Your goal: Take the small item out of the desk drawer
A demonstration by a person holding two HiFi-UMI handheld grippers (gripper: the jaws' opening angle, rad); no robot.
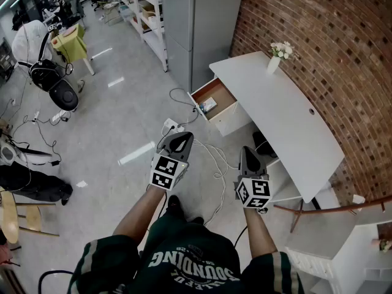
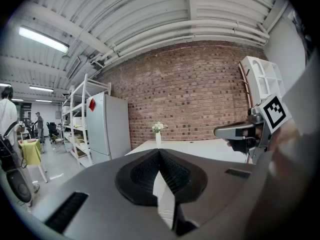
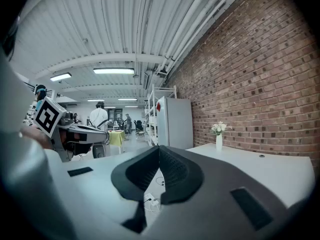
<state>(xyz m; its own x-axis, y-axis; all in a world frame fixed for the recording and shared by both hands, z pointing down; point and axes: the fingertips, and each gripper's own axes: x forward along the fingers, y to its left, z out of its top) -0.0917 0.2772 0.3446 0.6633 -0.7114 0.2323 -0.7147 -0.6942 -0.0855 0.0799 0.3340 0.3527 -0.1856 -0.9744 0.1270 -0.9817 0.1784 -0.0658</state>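
Grey floor (image 1: 116,133) lies between you and the white desk (image 1: 288,112), which stands along the brick wall (image 1: 331,29). The desk drawer (image 1: 223,94) is already pulled out into the room. The small item (image 1: 208,105) lies inside it, near the outer end; from this far I cannot tell what it is. Your left gripper (image 1: 179,138) and your right gripper (image 1: 246,152) hang in front of you, well apart from the drawer. Each one has its jaws pressed together at the tips, with nothing between them.

So the step in hand, I think, is the approach. Walk closer first, and mind the power strip (image 1: 171,125) and the cables (image 1: 214,161) on the floor just before the drawer, because they can catch your foot. Choose one gripper, probably the left, since the open drawer is more on that side. Open its jaws before you go down into the drawer, not inside it, where the walls seem to leave little room. Come from above, bring the pads to both sides of the item, and close only when it is really between them.
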